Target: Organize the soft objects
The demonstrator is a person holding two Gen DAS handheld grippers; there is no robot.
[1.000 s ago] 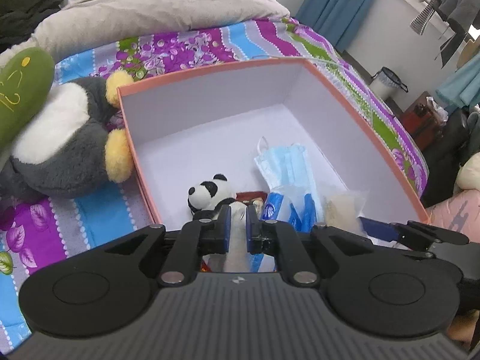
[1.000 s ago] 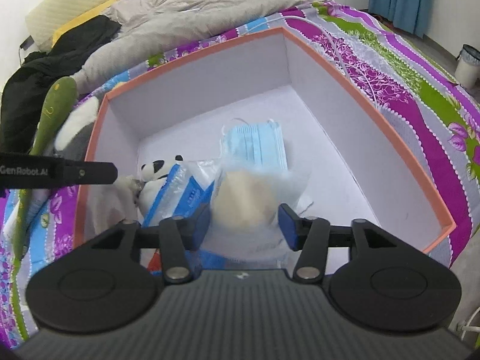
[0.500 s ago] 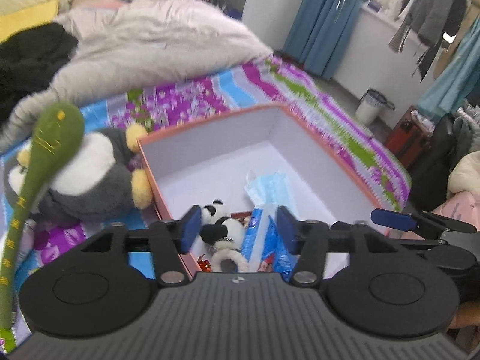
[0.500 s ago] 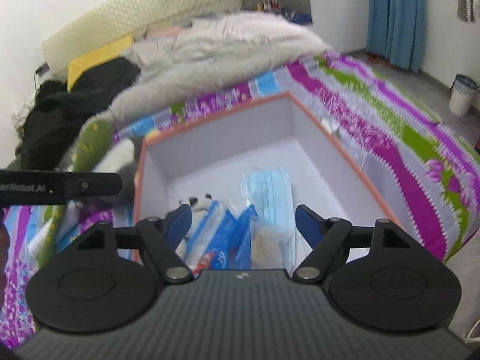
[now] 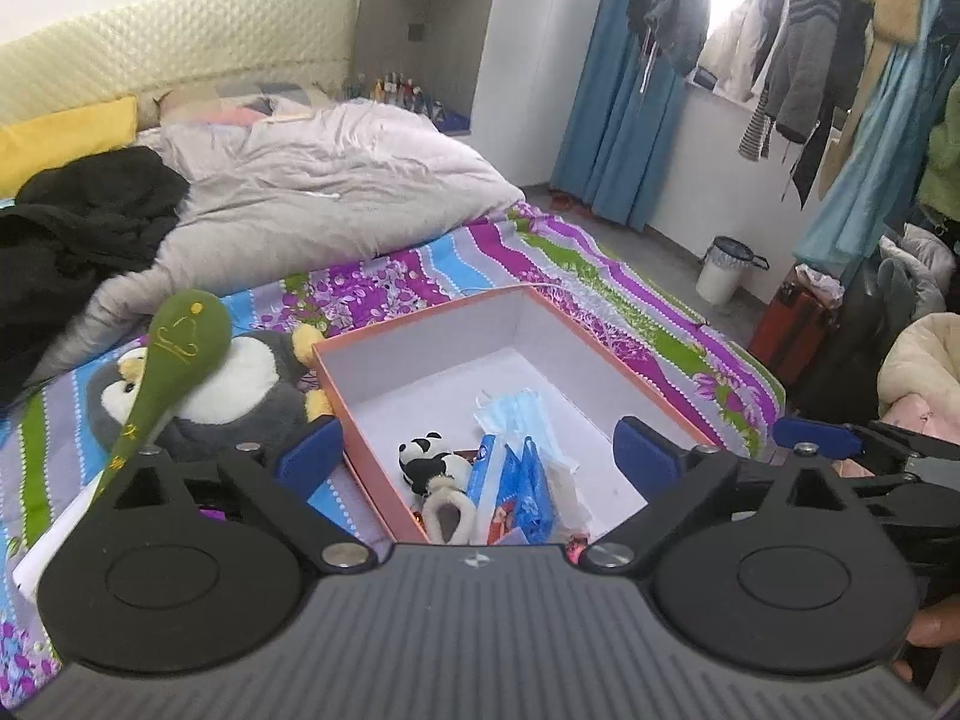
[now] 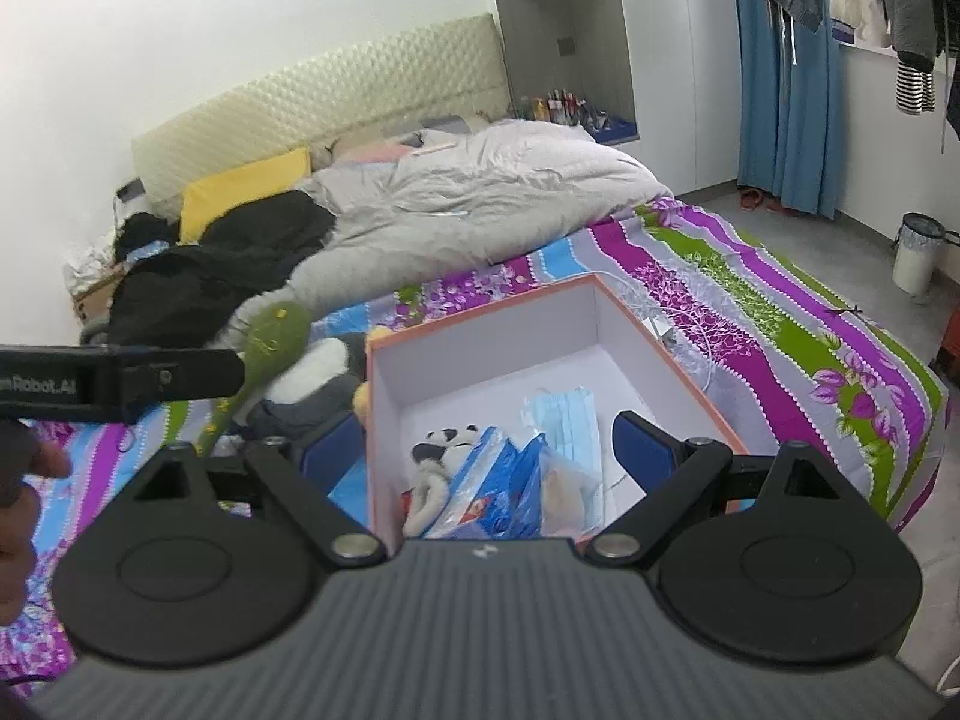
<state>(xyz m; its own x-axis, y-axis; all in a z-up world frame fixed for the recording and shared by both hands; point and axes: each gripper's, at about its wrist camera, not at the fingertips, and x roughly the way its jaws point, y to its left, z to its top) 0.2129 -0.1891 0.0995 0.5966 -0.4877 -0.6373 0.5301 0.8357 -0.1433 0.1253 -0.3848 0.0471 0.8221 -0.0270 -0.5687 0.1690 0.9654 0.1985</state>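
Note:
An orange-rimmed white box (image 5: 606,354) (image 6: 480,315) lies on the striped bedspread. Inside its near end lie a small panda toy (image 5: 429,457) (image 6: 441,441), blue tissue packs (image 5: 516,483) (image 6: 492,489), a blue face mask (image 5: 516,414) (image 6: 564,414) and a pale item in clear wrap (image 6: 564,483). My left gripper (image 5: 477,453) hangs above the box, its jaws still opening, nothing between them. My right gripper (image 6: 486,447) is likewise raised with its jaws opening and empty. A grey penguin plush (image 5: 240,381) (image 6: 312,381) and a green plush spoon (image 5: 174,354) (image 6: 264,354) lie left of the box.
A grey duvet (image 5: 312,192) and black clothes (image 5: 78,222) cover the head of the bed. A yellow pillow (image 6: 246,189) leans on the headboard. Beyond the bed stand blue curtains (image 5: 618,120), a white bin (image 5: 723,270) and hanging clothes (image 5: 798,48).
Both grippers let go of items inside the box, opened wide and rose up and back. The panda and the wrapped pale item now lie in the box, and more of the room shows.

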